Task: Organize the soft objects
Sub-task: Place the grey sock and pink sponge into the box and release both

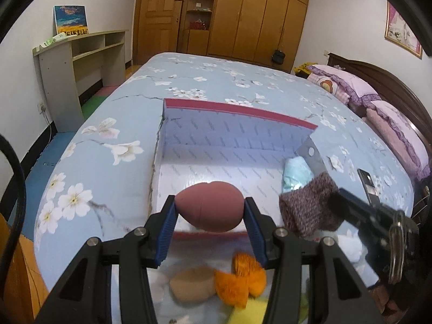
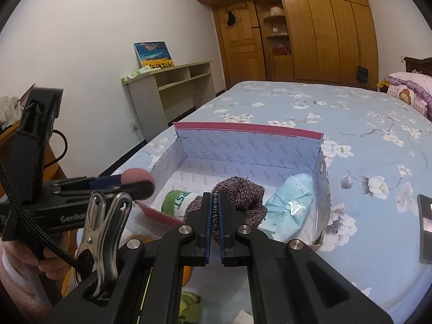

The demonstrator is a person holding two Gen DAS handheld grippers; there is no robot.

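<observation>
Left wrist view: the left gripper (image 1: pixel 210 210) grasps one dusty-pink egg-shaped sponge (image 1: pixel 209 207) between its blue pads; smooth matte surface, faint seam down its middle. It hangs above the near edge of one open box (image 1: pixel 240 112), white-lined with a red rim, standing on the bed (image 1: pixel 216 81) with its blue floral cover. Inside the box at its right end: one pale blue soft item (image 1: pixel 295 172). At right, one mottled purple knit piece (image 1: pixel 306 206) is carried by the right gripper, seen side-on. On the bed below the gripper lie one tan sponge (image 1: pixel 189 283), one orange fluffy item (image 1: pixel 239 278) and one yellow item (image 1: pixel 247 313), partly hidden.

Right wrist view: the right gripper (image 2: pixel 215 210) is clenched on the knit piece (image 2: pixel 240 191), a thin fold pinched tight between the pads, the rest bunched beyond them over the box (image 2: pixel 243 131). In the box: the pale blue item (image 2: pixel 291 199) at right, and one white roll with a green band and lettering (image 2: pixel 178 199) at left. The left gripper (image 2: pixel 135 181) with the pink sponge (image 2: pixel 133 175) is at left, over the box's near left corner. One hand (image 2: pixel 19 264) holds its handle. One dark flat object (image 2: pixel 426 224) lies on the bed at right.
</observation>
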